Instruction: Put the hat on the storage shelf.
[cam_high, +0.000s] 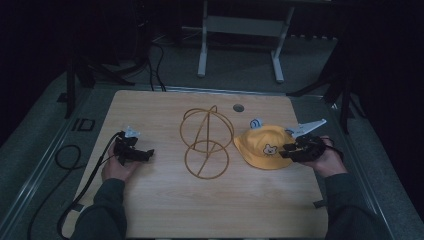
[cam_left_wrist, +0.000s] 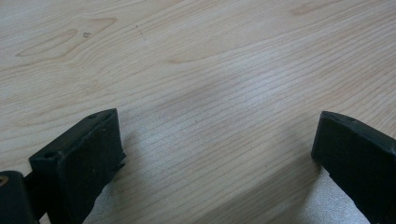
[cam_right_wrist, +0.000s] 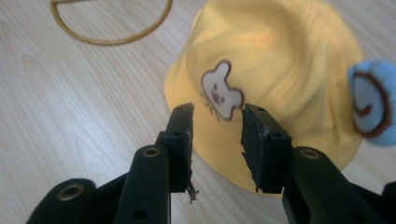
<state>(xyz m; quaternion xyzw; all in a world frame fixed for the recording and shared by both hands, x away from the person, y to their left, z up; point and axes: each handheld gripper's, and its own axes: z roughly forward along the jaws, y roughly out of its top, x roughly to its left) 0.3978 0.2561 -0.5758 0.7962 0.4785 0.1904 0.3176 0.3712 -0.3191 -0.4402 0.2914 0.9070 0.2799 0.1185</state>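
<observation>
The yellow hat (cam_high: 264, 147) is lying crown-up on the right half of the surface (cam_high: 165, 210), its bear patch (cam_right_wrist: 221, 90) facing my right hand. A blue ear (cam_high: 256, 123) is sticking out at the hat's far rim, at about eleven o'clock from the crown. The gold wire stand (cam_high: 206, 141) is standing just beside the hat, at its nine o'clock, close to the brim.

From my right tongs (cam_high: 286, 149) the hat is lying straight ahead at twelve o'clock in the right gripper view, and in the high view the tips are sitting at the hat's three o'clock edge. The two jaws are standing partly drawn in, straddling the brim just under the bear patch; I cannot tell whether the pads are pressing on the cloth yet, and I judge that they are not gripping it. The brim edge is running crosswise to the jaws, so a pinch on it looks well lined up.

My left tongs (cam_high: 148, 154) are resting well apart from the hat, beyond the stand at nine o'clock, jaws spread wide over bare wood, holding nothing. My right hand is plainly the nearer one.
</observation>
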